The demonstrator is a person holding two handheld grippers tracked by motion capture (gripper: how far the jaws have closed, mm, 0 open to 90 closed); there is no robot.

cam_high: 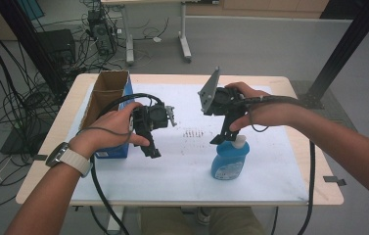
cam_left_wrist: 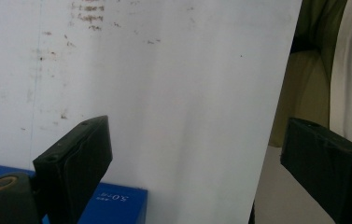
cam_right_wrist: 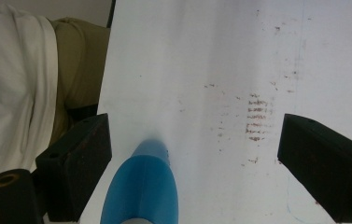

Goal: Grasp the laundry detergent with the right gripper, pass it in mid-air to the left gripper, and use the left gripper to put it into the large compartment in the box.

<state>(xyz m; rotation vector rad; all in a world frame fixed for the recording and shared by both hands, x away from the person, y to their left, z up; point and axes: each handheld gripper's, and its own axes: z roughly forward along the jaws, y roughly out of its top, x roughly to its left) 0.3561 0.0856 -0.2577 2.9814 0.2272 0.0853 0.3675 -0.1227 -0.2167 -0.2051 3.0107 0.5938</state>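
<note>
A white-topped table (cam_high: 182,181) carried an open cardboard box (cam_high: 104,93) with blue sides at its left edge, and a blue bottle (cam_high: 230,159) with a white cap stood upright near the front, right of centre. The left gripper (cam_high: 153,151), its jaws spread wide with nothing between them, hung over bare tabletop just beside the box. The right gripper (cam_right_wrist: 194,154) hovered directly above the bottle, jaws parted wide on either side of it and not pressing on it.

Grey floor (cam_high: 270,44), cable tangle (cam_high: 20,93) left, white-legged desk (cam_high: 182,29) behind, black post (cam_high: 343,49) right, wood-edged surface (cam_high: 69,105), white mat (cam_high: 182,166).
</note>
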